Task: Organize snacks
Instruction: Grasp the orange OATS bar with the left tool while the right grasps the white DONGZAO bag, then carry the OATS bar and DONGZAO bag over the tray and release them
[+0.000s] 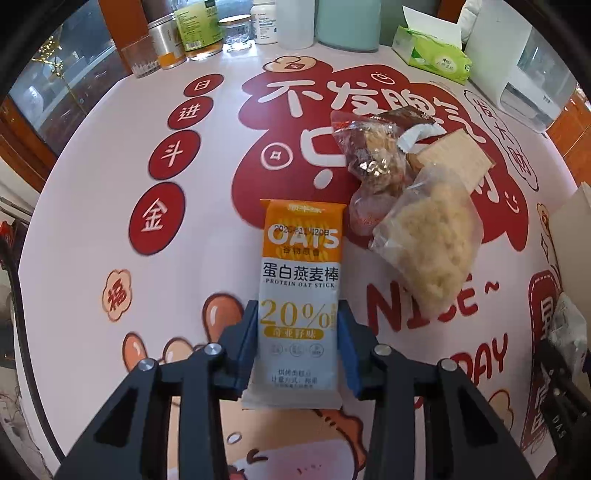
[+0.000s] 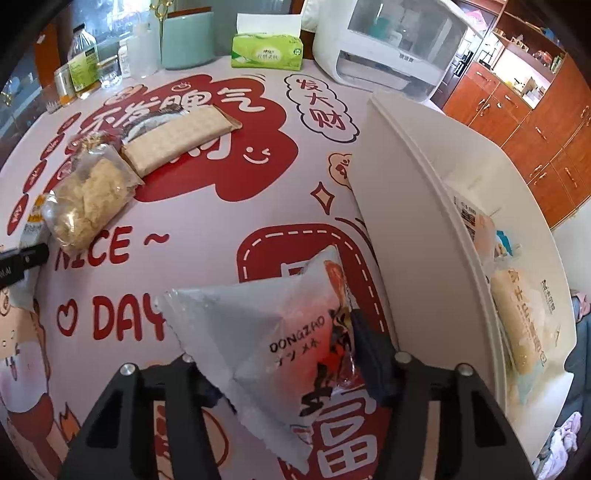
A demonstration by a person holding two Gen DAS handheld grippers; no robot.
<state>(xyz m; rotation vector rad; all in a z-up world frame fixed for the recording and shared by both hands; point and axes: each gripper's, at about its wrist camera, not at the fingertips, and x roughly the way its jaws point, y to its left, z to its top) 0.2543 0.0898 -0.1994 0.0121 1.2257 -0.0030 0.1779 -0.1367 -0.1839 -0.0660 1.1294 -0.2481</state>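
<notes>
My left gripper [image 1: 298, 317] is shut on an orange and white protein oat stick packet [image 1: 300, 280], holding it lengthwise above the table. My right gripper [image 2: 280, 332] is shut on a grey and red Dongzao snack packet [image 2: 280, 332], next to a white bin [image 2: 424, 229] at the right that holds a pale bread packet [image 2: 524, 317]. A pile of snacks lies on the table: a clear bag of pale puffed pieces [image 1: 432, 240] [image 2: 88, 199], a beige wafer packet [image 2: 177, 136] [image 1: 454, 155] and a clear bag of brown nuts [image 1: 373, 147].
The table has a red and white printed cloth [image 1: 184, 221]. Jars and bottles [image 1: 195, 29] stand at the far left edge, a green tissue box [image 2: 267, 51] and a teal canister [image 2: 188, 40] at the back, a white appliance [image 2: 388, 48] at the back right.
</notes>
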